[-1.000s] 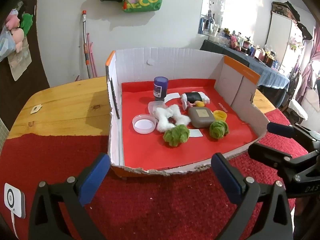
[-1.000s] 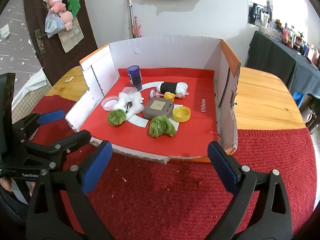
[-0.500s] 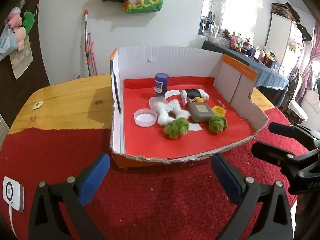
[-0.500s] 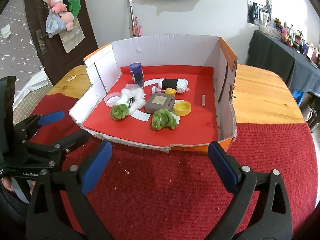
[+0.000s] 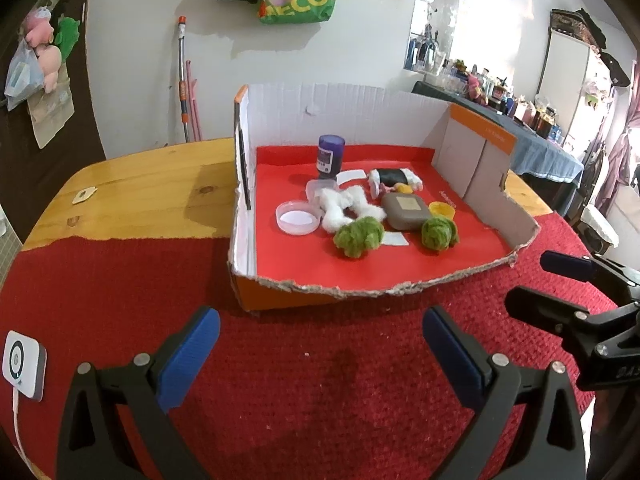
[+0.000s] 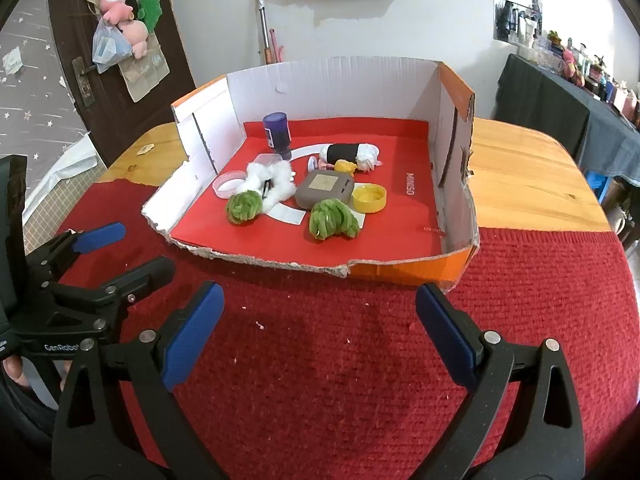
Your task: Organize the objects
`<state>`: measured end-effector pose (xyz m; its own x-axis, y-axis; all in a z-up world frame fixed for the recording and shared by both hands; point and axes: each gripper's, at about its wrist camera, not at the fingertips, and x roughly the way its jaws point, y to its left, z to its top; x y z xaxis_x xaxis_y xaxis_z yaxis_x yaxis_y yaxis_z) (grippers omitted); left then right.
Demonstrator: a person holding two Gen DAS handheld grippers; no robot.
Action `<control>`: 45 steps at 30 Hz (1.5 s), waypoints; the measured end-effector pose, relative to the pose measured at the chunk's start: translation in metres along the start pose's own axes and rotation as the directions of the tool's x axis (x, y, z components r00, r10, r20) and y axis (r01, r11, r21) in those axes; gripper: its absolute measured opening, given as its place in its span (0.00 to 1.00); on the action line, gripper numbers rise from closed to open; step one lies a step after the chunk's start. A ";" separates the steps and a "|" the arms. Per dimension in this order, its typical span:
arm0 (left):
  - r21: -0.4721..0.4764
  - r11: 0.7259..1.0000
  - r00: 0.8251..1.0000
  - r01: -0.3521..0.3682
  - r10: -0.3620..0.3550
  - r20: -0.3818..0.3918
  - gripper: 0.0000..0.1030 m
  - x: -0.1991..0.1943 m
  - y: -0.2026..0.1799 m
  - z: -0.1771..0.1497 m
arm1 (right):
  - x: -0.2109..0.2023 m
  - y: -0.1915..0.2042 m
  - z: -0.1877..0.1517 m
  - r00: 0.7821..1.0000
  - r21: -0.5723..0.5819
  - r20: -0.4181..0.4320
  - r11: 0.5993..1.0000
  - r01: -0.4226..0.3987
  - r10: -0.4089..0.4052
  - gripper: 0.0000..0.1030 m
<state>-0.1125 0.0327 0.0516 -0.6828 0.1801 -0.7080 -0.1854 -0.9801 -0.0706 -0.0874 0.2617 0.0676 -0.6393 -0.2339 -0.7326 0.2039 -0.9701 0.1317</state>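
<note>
**Both grippers wide before the box**

The left gripper (image 5: pixel 320 344) and right gripper (image 6: pixel 320 320) hover wide apart and empty over the red cloth (image 6: pixel 360 360). The box (image 6: pixel 456 168) lies ahead, well apart, holding green pompoms (image 6: pixel 334 218), a grey case (image 6: pixel 324 194) and a purple bottle (image 6: pixel 277 130).

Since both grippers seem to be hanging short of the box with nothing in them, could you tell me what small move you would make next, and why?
Probably ease the right gripper forward over the box's torn front edge toward the nearer green fluffy ball. Both grippers are open and empty above the red cloth, and that ball lies closest to the front, with nothing in front of it.
</note>
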 end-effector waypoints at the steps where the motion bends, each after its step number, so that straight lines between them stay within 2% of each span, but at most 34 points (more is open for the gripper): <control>1: -0.001 1.000 1.000 -0.002 0.002 -0.005 1.00 0.001 0.000 -0.001 | 0.000 0.000 -0.001 1.000 0.001 -0.001 1.000 0.001 -0.001 0.95; 28: -0.014 0.999 0.996 -0.044 0.043 -0.083 1.00 0.016 -0.004 -0.024 | 0.014 -0.006 -0.029 0.999 0.039 -0.038 0.999 0.025 -0.024 0.95; 45: -0.039 0.998 0.992 -0.053 0.048 -0.118 1.00 0.024 -0.001 -0.032 | 0.025 -0.011 -0.039 0.994 0.038 -0.039 0.994 0.103 -0.101 0.95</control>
<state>-0.1068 0.0350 0.0122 -0.6031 0.1215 -0.7884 -0.1208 -0.9908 -0.0603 -0.0768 0.2694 0.0215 -0.6271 -0.1319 -0.7677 0.1093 -0.9907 0.0809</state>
